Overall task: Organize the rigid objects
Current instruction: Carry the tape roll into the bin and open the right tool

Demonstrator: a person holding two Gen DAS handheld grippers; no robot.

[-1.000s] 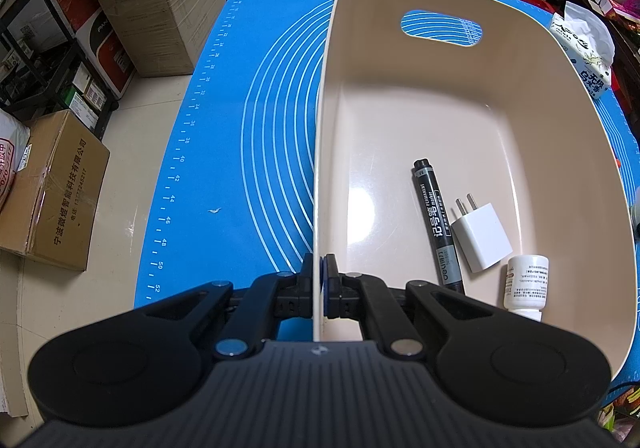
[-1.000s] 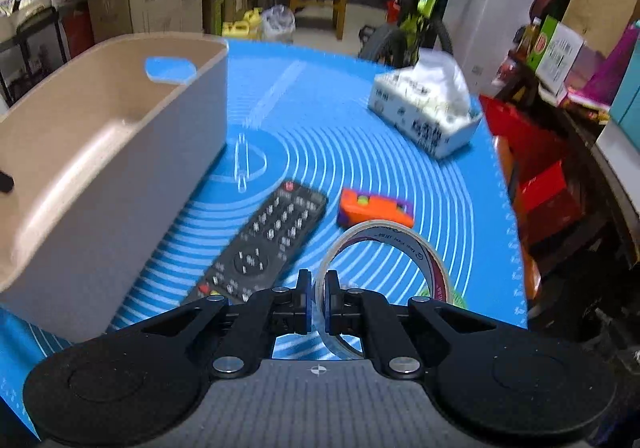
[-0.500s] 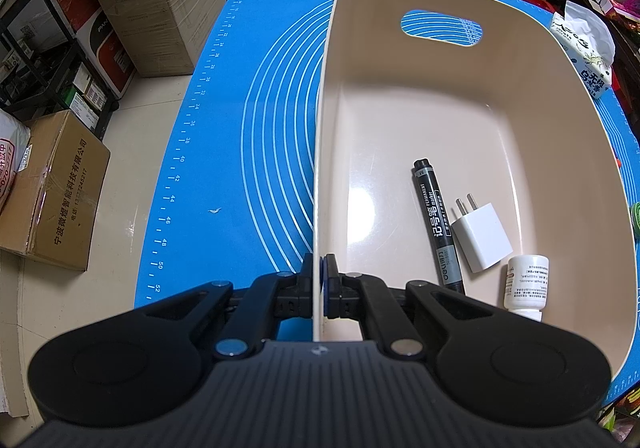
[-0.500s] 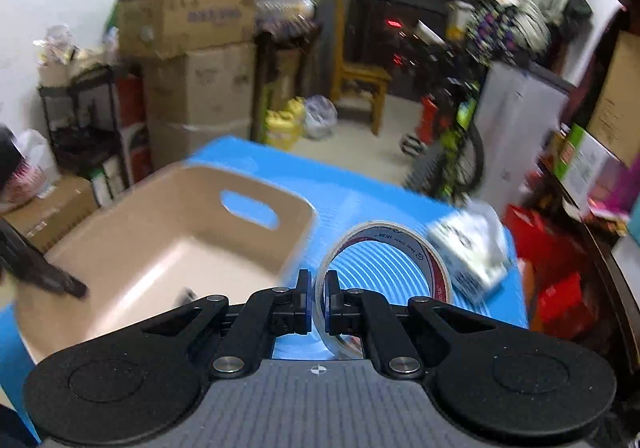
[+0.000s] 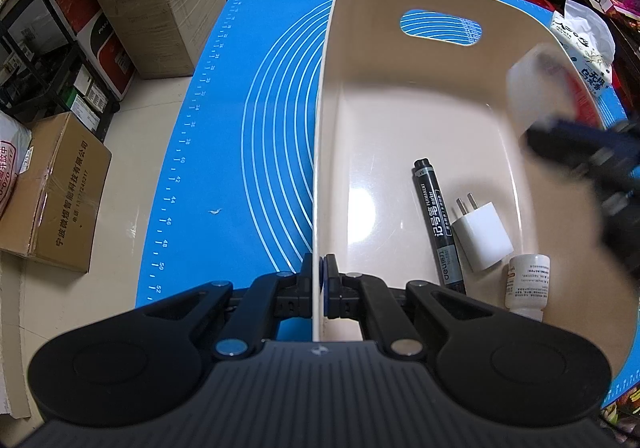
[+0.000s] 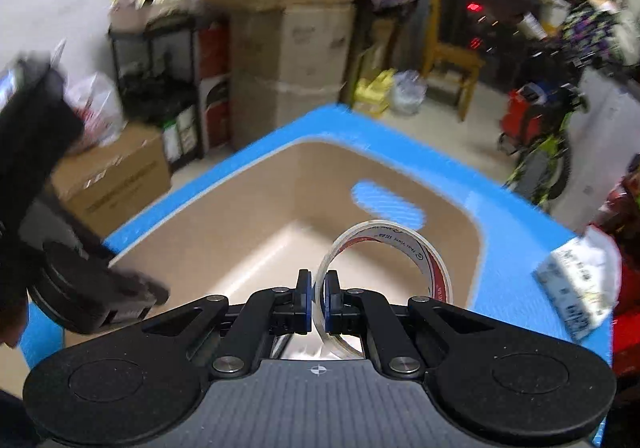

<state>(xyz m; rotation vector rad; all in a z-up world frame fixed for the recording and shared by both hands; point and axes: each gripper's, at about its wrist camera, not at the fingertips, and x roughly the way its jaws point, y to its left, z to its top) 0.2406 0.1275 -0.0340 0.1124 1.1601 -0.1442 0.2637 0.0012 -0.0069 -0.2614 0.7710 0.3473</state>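
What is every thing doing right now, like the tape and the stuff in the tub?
Left gripper: shut on the tub's rim.
Right gripper: shut on the tape roll.
Tape roll: held above the tub.
Beige tub: upright on the blue mat.
Marker: capped, lying in the tub.
Charger plug: lying flat.
White bottle: lying down.

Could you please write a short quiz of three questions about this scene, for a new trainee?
1. True or false: the left gripper is clamped on the bin wall.
2. What does the right gripper hold?
A. remote control
B. roll of clear tape
C. tissue pack
3. Name the three things lying in the bin.

Key:
1. True.
2. B, the roll of clear tape, held above the bin.
3. Black marker, white charger plug, small white bottle.
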